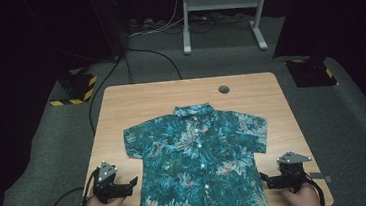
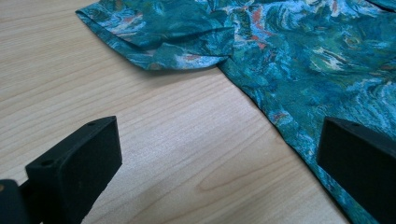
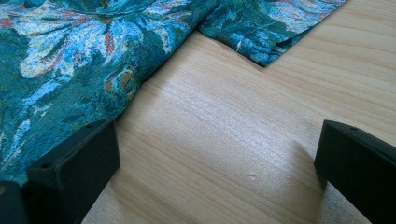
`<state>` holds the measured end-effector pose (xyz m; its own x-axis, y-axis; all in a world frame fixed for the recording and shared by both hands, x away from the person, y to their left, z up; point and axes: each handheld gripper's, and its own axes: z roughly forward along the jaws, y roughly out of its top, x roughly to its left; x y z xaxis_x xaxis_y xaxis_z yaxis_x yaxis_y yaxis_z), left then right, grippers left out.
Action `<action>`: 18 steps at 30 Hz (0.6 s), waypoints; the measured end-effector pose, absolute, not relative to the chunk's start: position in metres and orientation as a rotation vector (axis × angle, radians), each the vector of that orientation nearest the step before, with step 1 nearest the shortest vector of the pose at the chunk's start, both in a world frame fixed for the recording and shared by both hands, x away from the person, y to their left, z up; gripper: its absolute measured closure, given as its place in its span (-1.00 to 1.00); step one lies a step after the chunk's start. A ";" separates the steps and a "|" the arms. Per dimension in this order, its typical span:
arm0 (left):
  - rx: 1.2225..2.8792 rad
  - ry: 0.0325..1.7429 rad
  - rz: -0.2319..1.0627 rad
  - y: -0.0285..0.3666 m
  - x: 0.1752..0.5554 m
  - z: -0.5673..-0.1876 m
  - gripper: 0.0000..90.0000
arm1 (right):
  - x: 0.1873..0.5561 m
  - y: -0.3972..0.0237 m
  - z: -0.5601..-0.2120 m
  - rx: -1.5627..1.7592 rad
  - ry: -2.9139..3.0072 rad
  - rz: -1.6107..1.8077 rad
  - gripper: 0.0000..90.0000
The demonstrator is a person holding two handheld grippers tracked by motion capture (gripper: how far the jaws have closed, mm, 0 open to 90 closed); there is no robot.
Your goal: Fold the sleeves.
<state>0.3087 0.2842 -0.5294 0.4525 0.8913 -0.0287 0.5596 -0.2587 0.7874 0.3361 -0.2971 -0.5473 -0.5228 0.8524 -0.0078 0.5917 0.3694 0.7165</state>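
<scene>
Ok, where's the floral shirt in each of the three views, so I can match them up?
High view: the floral shirt lies flat at the middle of the table, collar away from the person, between the two grippers.
Left gripper view: it fills the top and right, one sleeve at upper left.
Right gripper view: it fills the top and left, the other sleeve at upper right.
Shared landmark: the shirt's side edges on the pale wood.

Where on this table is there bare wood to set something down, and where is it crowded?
The widest bare strip runs along the far edge of the table, beyond the collar of the shirt, up to the round grommet. Narrower strips flank each sleeve. The near corners are crowded: the left hand-held gripper and right hand-held gripper sit open beside the shirt's sides.
</scene>
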 end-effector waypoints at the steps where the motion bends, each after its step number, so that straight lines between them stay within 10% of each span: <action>1: 1.937 1.218 0.556 0.285 0.309 -0.529 -0.99 | 0.336 -0.297 -0.547 1.259 2.258 0.947 -1.00; 18: 1.867 1.311 0.560 0.292 0.324 -0.514 -0.98 | 0.336 -0.297 -0.547 1.259 2.257 0.948 -1.00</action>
<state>0.3237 0.2922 -0.5143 0.3730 0.9248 -0.0754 0.5855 -0.1716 0.7923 0.3363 -0.2971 -0.5473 -0.5228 0.8524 -0.0076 0.5916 0.3692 0.7167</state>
